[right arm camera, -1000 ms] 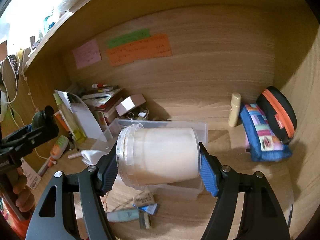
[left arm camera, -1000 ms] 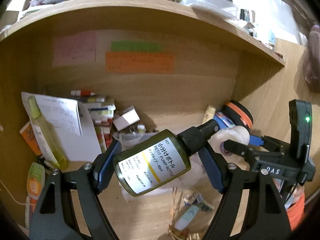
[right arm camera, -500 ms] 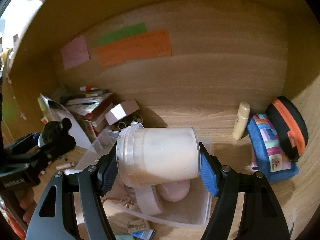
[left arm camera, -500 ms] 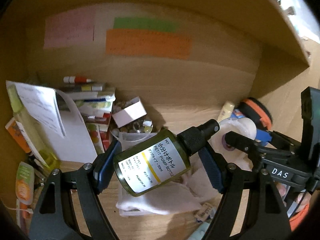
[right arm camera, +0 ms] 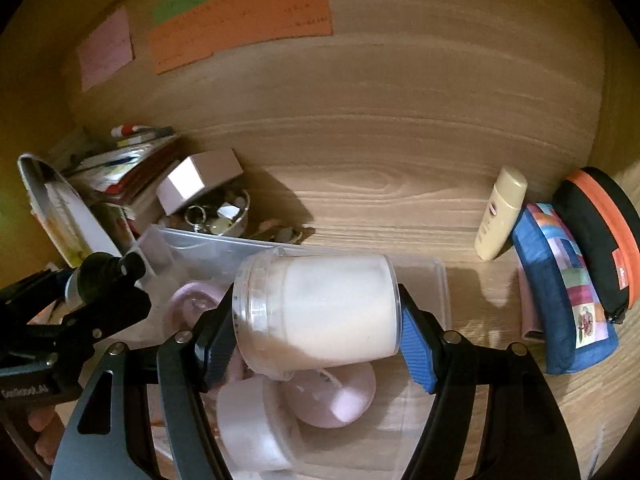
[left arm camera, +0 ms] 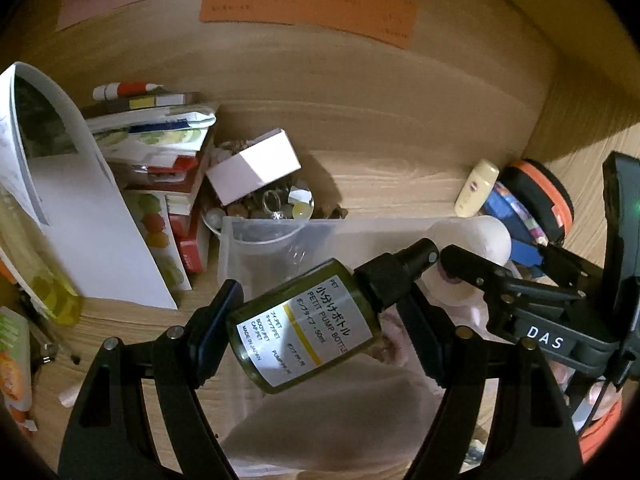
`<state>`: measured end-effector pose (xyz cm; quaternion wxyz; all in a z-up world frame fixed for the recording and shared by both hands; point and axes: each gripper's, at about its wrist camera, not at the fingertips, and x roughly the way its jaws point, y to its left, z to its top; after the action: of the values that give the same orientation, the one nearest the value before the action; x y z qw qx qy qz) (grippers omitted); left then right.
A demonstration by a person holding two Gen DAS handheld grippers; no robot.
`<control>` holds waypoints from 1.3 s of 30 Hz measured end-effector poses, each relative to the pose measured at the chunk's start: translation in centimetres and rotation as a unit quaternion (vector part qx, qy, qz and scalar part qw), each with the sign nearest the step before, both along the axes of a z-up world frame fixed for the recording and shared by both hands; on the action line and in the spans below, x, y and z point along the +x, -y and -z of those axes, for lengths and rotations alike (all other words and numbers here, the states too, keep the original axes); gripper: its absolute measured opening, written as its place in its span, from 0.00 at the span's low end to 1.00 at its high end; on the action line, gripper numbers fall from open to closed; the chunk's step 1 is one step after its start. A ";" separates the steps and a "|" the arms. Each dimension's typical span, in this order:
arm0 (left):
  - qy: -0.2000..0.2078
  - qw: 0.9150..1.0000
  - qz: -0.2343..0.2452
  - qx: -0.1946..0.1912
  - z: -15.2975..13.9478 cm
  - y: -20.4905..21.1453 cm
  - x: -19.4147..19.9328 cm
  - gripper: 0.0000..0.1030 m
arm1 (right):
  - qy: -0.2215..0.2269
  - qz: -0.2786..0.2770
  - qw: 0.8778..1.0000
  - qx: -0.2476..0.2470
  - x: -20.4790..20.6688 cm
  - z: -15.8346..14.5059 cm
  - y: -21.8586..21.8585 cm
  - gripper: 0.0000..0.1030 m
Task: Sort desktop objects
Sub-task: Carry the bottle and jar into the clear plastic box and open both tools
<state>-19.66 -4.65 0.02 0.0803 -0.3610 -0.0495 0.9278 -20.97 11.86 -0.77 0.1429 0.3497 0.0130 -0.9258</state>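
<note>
left gripper (left arm camera: 316, 316) clamps green bottle (left arm camera: 304, 328) sideways; right gripper (right arm camera: 318, 320) clamps white jar (right arm camera: 320, 308) sideways. both hang over clear bin (right arm camera: 436, 276), likely for dropping in beside pink items there.

Dim warm light, dark fisheye-curved corners, slight blur

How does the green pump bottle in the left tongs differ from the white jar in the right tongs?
The green pump bottle is slim, dark and translucent; the white jar is wide, clear-walled and pale inside. The bottle carries a white printed label and a narrow black pump top; the jar shows no label and has a broad clear lid. Both lie sideways, clamped end to end in tongs above the clear plastic bin.
</note>
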 end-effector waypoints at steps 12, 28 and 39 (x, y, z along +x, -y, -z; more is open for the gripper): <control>0.011 0.998 -0.005 -0.064 1.6 -1.8 -0.2 0.76 | 0.014 -0.009 1.000 0.021 -0.3 1.0 0.5 0.66; 0.008 0.997 -0.008 -0.075 1.5 -1.8 0.2 0.87 | 0.043 -0.014 0.999 -0.018 -0.6 1.4 -0.5 0.72; -0.016 0.996 -0.004 -0.087 0.6 -2.5 1.2 0.93 | -0.025 -0.029 0.999 0.013 1.9 -1.1 0.7 0.76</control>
<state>-18.45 -2.18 -0.57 0.0459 -0.3513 0.0314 0.9346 -19.08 11.11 0.35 0.1649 0.3281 0.0384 -0.9293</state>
